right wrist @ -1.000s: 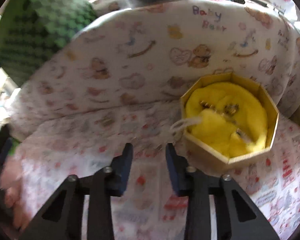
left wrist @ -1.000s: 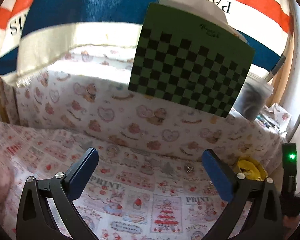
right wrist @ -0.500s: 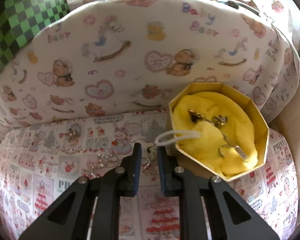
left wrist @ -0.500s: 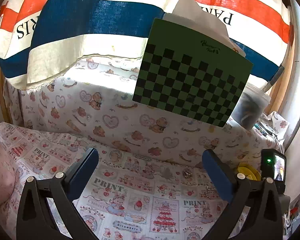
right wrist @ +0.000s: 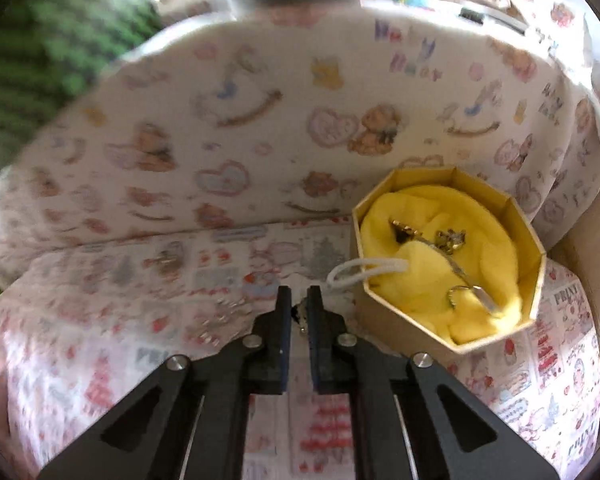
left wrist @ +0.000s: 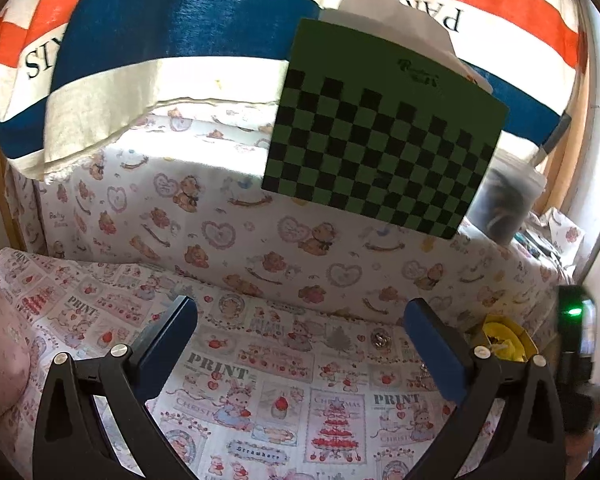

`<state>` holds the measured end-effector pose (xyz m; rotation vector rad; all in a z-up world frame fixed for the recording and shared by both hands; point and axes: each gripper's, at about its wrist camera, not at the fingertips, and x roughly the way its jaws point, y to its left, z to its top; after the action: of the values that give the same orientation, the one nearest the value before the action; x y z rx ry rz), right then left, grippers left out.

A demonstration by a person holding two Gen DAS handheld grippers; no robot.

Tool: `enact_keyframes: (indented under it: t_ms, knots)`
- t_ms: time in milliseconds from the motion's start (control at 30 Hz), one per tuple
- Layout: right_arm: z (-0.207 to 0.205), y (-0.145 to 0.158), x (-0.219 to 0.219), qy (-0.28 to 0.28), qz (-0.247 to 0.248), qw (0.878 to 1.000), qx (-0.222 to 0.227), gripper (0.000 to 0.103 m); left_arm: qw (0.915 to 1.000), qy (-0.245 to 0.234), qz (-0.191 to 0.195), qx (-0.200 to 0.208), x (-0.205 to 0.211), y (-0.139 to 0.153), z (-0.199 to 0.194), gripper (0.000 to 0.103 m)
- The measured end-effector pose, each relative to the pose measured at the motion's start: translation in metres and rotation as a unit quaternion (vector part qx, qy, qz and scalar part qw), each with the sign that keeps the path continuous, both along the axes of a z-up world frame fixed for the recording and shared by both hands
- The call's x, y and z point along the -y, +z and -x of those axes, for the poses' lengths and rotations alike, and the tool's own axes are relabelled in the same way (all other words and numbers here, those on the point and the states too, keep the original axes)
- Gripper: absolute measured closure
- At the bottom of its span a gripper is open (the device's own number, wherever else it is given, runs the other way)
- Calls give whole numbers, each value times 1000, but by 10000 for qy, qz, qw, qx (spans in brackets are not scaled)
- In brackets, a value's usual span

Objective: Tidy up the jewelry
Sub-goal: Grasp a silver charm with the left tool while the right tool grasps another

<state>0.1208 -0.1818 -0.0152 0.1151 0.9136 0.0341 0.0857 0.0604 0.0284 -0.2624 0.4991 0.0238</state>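
Landmark: octagonal box (right wrist: pixel 452 276) with gold-coloured walls, standing on the printed cloth (right wrist: pixel 540 364) close to the padded backrest with its bear and heart pattern (right wrist: pixel 260 128).
Box contents: yellow fabric pouch (right wrist: pixel 484 240) fills the box; several metal jewelry pieces (right wrist: pixel 448 240) lie on top of the pouch, gold-toned near the middle and a silver one toward the box's near rim. A white cord loop (right wrist: pixel 356 270) hangs out over the box's left wall onto the cloth.
Right gripper (right wrist: pixel 299 312): just left of the box and a little nearer the camera, pointing steeply down; its jaws are pressed nearly together on a small jewelry item (right wrist: pixel 300 314), which shows as a dark speck with a thin dangling bit in the narrow gap. What kind of piece it is cannot be told.
Loose jewelry: one small metal piece (right wrist: pixel 168 258) lies on the cloth well left of the box, near the foot of the backrest; blur hides its shape.
Left gripper (left wrist: pixel 300 348): well apart from the box, which shows only at the right edge of the left wrist view (left wrist: pixel 504 340); its blue pads (left wrist: pixel 168 344) are spread wide with nothing between them.
Behind the box: green checkered board (left wrist: pixel 384 140) leans above the backrest, with a striped red, white and blue cloth (left wrist: pixel 160 52) draped beyond it.
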Motion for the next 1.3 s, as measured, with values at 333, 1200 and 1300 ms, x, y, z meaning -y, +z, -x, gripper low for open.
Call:
enact_keyframes:
  t_ms: [333,1200,1300]
  knots:
    - [52,34,56,573,-824,9908,909,96,9897,-774,-628,-1028,51,1,-34,17]
    - [53,37,102,164,-1241,9865,1057,96,9797,-1023,10,-1721,99,-80,-116,66]
    - [55,39,102,153,-1176,9850,1254,96,9805,-1052,-147,-1650,104,-79,-115,66]
